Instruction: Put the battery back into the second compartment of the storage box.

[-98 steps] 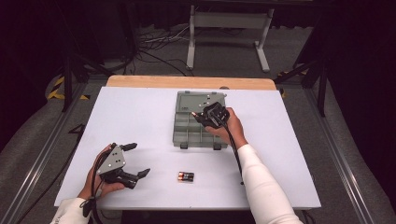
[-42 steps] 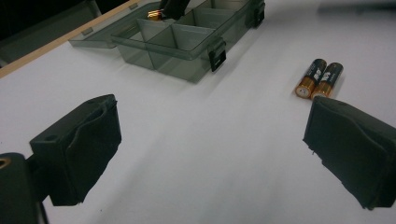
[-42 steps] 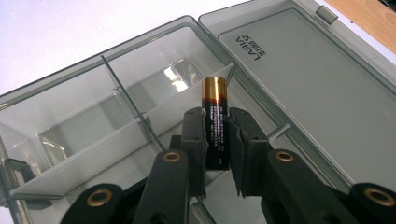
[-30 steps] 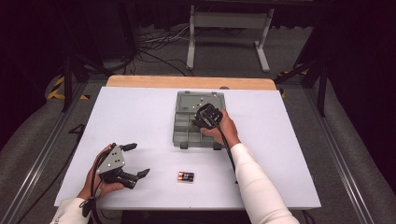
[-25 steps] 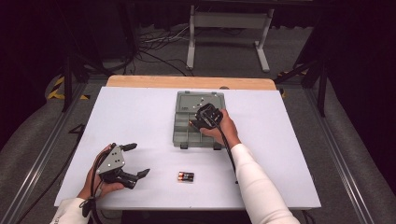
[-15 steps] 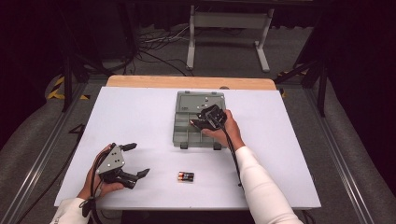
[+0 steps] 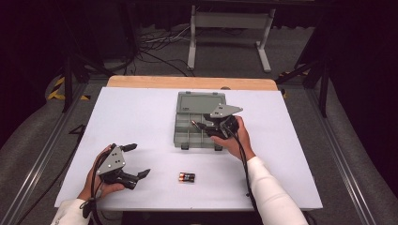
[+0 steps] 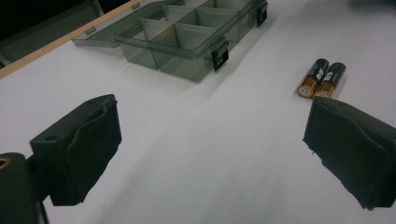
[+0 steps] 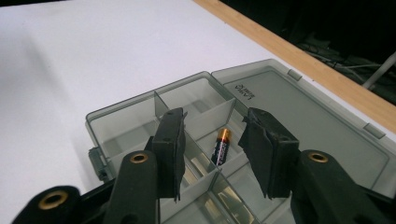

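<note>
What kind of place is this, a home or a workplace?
Probably a lab or recording studio, not a home. The white table stands among dark surroundings, loose cables lie on the grey floor behind it, and a bare metal stand is at the back. Black-and-yellow tape marks the floor.

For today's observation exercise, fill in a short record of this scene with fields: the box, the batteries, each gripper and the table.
box: grey organiser box with divided compartments, lid open and lying flat
battery in box: one battery lying in a compartment, nothing touching it
batteries on table: two batteries side by side, in front of the box
right gripper: right gripper over the box, its jaws have just been opening, nothing between them
left gripper: left gripper open, low over the table, holding nothing
table: white table
</note>
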